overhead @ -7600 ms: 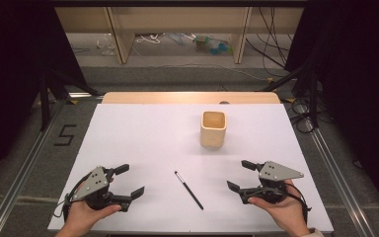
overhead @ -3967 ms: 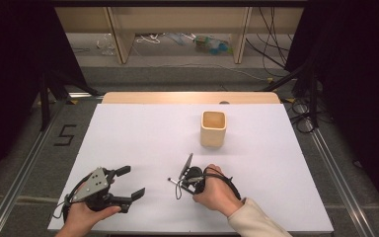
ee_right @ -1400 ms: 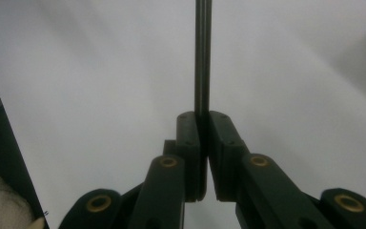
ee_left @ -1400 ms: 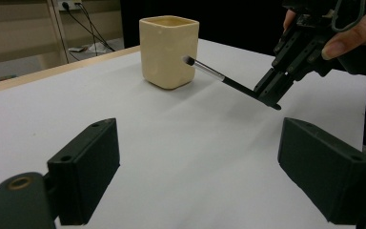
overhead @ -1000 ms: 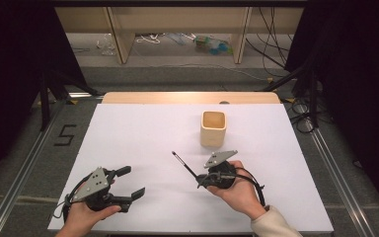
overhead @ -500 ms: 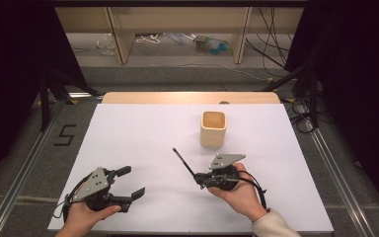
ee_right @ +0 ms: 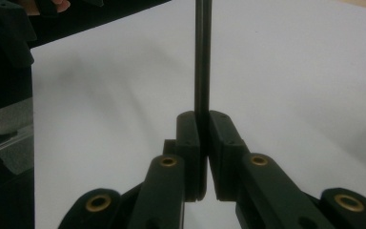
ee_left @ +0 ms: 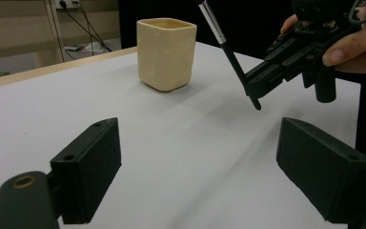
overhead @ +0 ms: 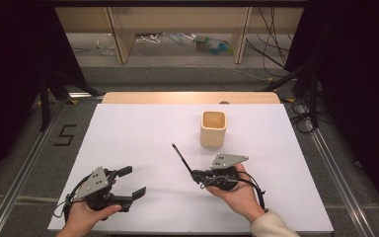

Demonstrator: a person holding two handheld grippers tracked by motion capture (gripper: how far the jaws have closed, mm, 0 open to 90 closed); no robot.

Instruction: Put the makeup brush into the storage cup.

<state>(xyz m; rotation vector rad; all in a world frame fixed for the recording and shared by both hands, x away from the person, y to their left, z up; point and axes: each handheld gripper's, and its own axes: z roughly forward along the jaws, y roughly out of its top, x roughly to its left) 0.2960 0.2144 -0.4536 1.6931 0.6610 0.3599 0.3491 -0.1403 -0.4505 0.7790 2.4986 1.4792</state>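
Black pen (overhead: 181, 158): clamped near its lower end between the closed jaws of the right tongs (overhead: 196, 175), lifted clear of the white surface (overhead: 143, 133). In the high view its long axis runs from the jaws up toward 11 o'clock, the free tip pointing away from the person. In the right gripper view the pen (ee_right: 202, 57) rises straight out of the pinched jaws toward 12 o'clock; in the left gripper view the pen (ee_left: 228, 52) stands steeply tilted, its short lower end projecting just below the right tongs (ee_left: 259, 86).

Cream square cup (overhead: 213, 128): upright, mouth open upward, at about 1 o'clock from the pen's tip and near it but apart. The coming move probably turns on this offset: the pen's axis must be brought nearer vertical and carried toward 1 o'clock to stand over the mouth.

Left tongs (overhead: 134, 181): jaws apart, empty, resting low at 8 o'clock from the pen, well apart from the cup; the right hand is the nearer one.
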